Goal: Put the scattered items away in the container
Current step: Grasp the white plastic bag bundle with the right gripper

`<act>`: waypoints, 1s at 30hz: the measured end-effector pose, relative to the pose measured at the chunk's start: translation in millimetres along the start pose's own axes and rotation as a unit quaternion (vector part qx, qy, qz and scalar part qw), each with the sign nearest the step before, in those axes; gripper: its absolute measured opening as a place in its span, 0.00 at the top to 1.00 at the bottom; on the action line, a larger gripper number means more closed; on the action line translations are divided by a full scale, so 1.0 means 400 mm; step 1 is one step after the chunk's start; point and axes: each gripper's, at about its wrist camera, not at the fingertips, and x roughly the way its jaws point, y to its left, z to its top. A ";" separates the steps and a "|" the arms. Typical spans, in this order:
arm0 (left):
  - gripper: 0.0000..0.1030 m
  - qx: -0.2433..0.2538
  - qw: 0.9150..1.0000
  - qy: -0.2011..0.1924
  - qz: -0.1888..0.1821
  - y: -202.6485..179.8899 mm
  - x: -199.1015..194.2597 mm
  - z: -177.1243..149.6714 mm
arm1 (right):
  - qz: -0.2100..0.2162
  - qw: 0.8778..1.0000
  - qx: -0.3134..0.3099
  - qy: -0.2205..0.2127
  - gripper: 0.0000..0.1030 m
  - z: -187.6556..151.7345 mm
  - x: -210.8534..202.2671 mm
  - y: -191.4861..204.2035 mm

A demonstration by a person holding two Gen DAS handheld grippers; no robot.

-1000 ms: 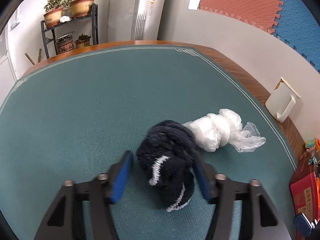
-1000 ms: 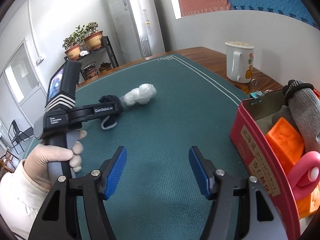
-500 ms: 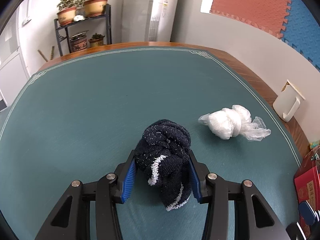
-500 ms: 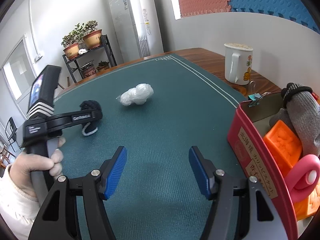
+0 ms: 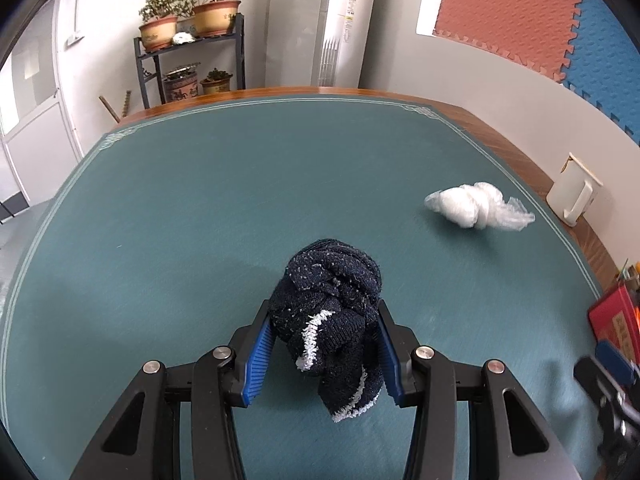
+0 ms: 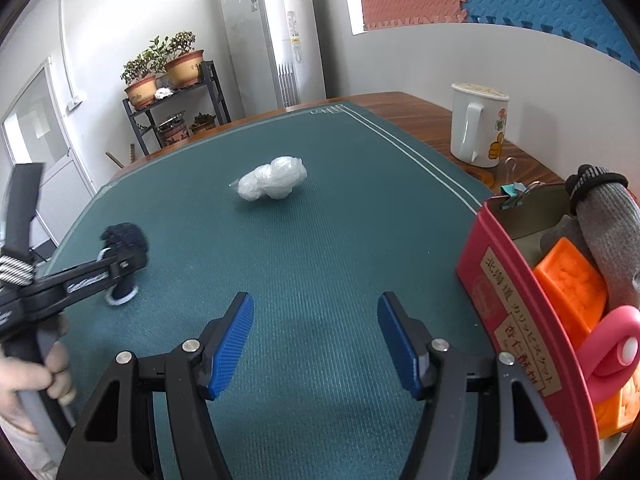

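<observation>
Sock pinched, ready for the tin

My left gripper (image 5: 326, 340) pinches the dark sock (image 5: 332, 312) above the tabletop (image 5: 200, 208); my right gripper (image 6: 316, 332) is spread, the red tin (image 6: 516, 304) beside it, the plastic bag (image 6: 274, 178) mid-tabletop.

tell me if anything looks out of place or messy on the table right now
One item lies loose on the green mat: the knotted white plastic bag, away from the red tin. The dark sock hangs bunched in the left claw, one end dangling. Nothing looks spilled or damaged.
</observation>
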 end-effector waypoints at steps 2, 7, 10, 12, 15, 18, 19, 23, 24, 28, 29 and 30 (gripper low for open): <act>0.53 0.000 1.000 -0.004 0.006 0.016 -0.019 -0.016 | -0.001 1.000 0.002 0.001 0.34 0.000 0.002 -0.003; 0.53 -0.002 1.000 0.002 0.019 0.059 -0.024 -0.043 | -0.002 1.000 0.013 0.008 0.34 -0.001 0.009 -0.013; 0.53 -0.005 1.000 0.009 0.022 0.074 -0.022 -0.060 | 0.006 1.000 0.027 0.014 0.34 0.001 0.015 -0.026; 0.53 -0.006 1.000 0.011 0.019 0.079 -0.022 -0.063 | 0.008 0.999 0.034 0.025 0.34 0.007 0.027 -0.029; 0.53 -0.010 1.000 0.009 0.013 0.080 -0.025 -0.059 | 0.006 0.999 0.029 0.036 0.34 0.025 0.041 -0.015; 0.53 -0.015 1.000 0.010 0.009 0.084 -0.026 -0.055 | 0.022 0.998 0.028 0.043 0.34 0.063 0.057 0.009; 0.53 -0.017 1.000 0.011 0.008 0.086 -0.025 -0.054 | 0.028 0.998 0.031 0.046 0.34 0.077 0.065 0.014; 0.53 -0.028 0.999 0.014 0.009 0.098 -0.017 -0.051 | 0.056 0.994 0.060 0.066 0.34 0.152 0.125 0.031; 0.53 -0.031 0.999 0.015 0.009 0.100 -0.014 -0.051 | 0.062 0.993 0.069 0.072 0.33 0.168 0.142 0.033; 0.53 -0.034 0.999 0.015 0.007 0.100 -0.009 -0.049 | 0.086 0.985 0.118 0.098 0.34 0.217 0.221 0.030; 0.53 -0.034 0.999 0.015 0.006 0.100 -0.008 -0.048 | 0.090 0.981 0.135 0.105 0.34 0.227 0.245 0.027; 0.53 -0.034 0.999 0.015 0.006 0.100 -0.006 -0.048 | 0.092 0.979 0.147 0.110 0.34 0.234 0.264 0.024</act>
